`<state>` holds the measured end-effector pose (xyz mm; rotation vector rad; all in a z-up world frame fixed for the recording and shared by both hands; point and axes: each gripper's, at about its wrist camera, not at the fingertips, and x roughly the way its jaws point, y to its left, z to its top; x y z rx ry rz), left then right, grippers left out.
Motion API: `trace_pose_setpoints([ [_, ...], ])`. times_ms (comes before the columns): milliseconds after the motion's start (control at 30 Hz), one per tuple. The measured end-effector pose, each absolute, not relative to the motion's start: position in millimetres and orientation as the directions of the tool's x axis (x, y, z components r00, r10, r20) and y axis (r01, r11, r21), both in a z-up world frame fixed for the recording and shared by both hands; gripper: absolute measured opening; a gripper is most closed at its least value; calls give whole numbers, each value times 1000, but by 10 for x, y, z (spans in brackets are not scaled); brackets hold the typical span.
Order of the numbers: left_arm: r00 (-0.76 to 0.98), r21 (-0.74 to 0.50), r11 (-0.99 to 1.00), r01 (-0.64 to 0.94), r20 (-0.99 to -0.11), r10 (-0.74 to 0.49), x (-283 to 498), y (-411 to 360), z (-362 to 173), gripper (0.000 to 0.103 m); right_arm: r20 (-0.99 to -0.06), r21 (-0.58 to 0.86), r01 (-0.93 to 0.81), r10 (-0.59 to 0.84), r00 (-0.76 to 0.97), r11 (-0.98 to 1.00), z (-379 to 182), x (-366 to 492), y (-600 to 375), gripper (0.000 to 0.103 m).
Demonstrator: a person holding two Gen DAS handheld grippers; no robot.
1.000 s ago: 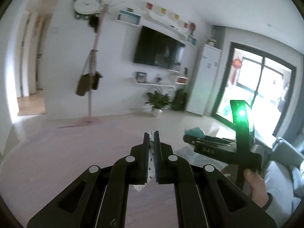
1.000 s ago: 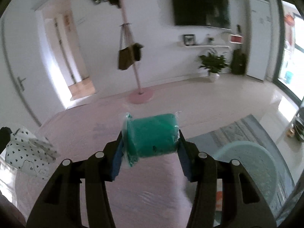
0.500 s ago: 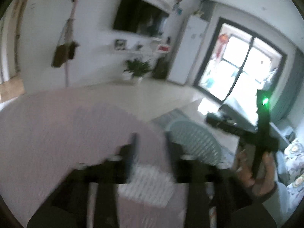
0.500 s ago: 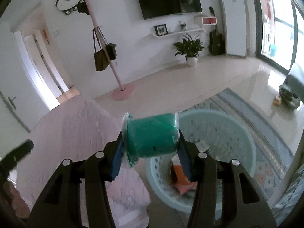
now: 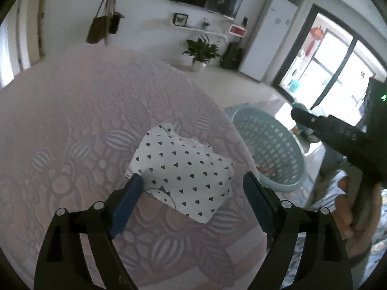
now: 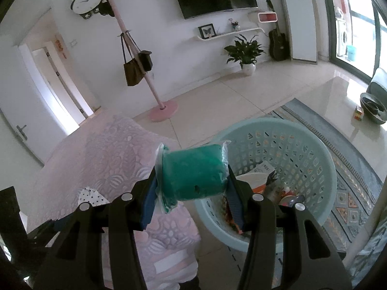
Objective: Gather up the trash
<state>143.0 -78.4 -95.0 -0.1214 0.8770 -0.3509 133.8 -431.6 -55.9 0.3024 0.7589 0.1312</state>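
Note:
A white wrapper with black hearts (image 5: 183, 166) lies on the pink embossed cloth (image 5: 84, 120). My left gripper (image 5: 192, 182) hangs just above it, jaws opening wide, pads not pressing on it. My right gripper (image 6: 192, 176) is shut on a green roll in clear plastic (image 6: 193, 171), held over the cloth's edge beside the pale blue basket (image 6: 314, 149). The basket holds several scraps. The left wrist view shows the basket (image 5: 266, 145) too, and the right gripper (image 5: 338, 130) in a hand (image 5: 350, 217). The wrapper (image 6: 90, 195) peeks out at lower left in the right wrist view.
A patterned rug (image 6: 350, 193) lies under the basket. On the tiled floor behind stand a pink coat stand (image 6: 150, 77) with bags and a potted plant (image 6: 244, 50). A dark bowl (image 6: 372, 107) sits on the floor at far right, near glass doors.
The left gripper was shut on the heart-patterned wrapper; it tipped down, opened, and the wrapper now lies on the cloth. The right gripper carried the green roll across to beside the basket.

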Motion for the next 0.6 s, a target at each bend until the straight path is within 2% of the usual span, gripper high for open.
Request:
trace_pose_setpoints([
  [33, 594, -225, 943, 244, -734, -328, 1434, -803, -947, 75, -657, 316, -10, 227, 719, 949, -564, 1336, -4312, 48],
  [67, 603, -199, 951, 237, -738, -304, 1443, -823, -948, 69, -658, 316, -10, 226, 719, 949, -566, 1341, -4309, 48],
  [133, 613, -160, 959, 235, -741, -274, 1439, -852, -949, 64, -659, 317, -10, 228, 717, 948, -576, 1337, -4330, 48],
  [167, 620, -138, 963, 231, -742, -255, 1431, -849, -946, 53, -660, 321, -10, 231, 715, 947, -585, 1339, -4339, 48],
  [233, 627, -131, 961, 242, -735, -258, 1426, -841, -930, 47, -660, 329, -6, 234, 714, 944, -606, 1343, -4361, 48],
  [300, 629, -145, 956, 256, -726, -278, 1348, -855, -893, 31, -657, 337, -3, 238, 716, 941, -611, 1341, -4383, 48],
  [433, 642, -93, 955, 280, -722, -258, 1271, -941, -862, 20, -651, 340, -9, 242, 720, 940, -596, 1328, -4396, 48],
  [500, 649, -114, 948, 296, -704, -287, 1231, -962, -813, 12, -644, 345, -12, 246, 725, 939, -577, 1314, -4414, 48],
  [600, 665, -133, 939, 318, -674, -321, 1200, -1018, -682, 7, -632, 337, -11, 235, 738, 941, -526, 1279, -4447, 48],
])
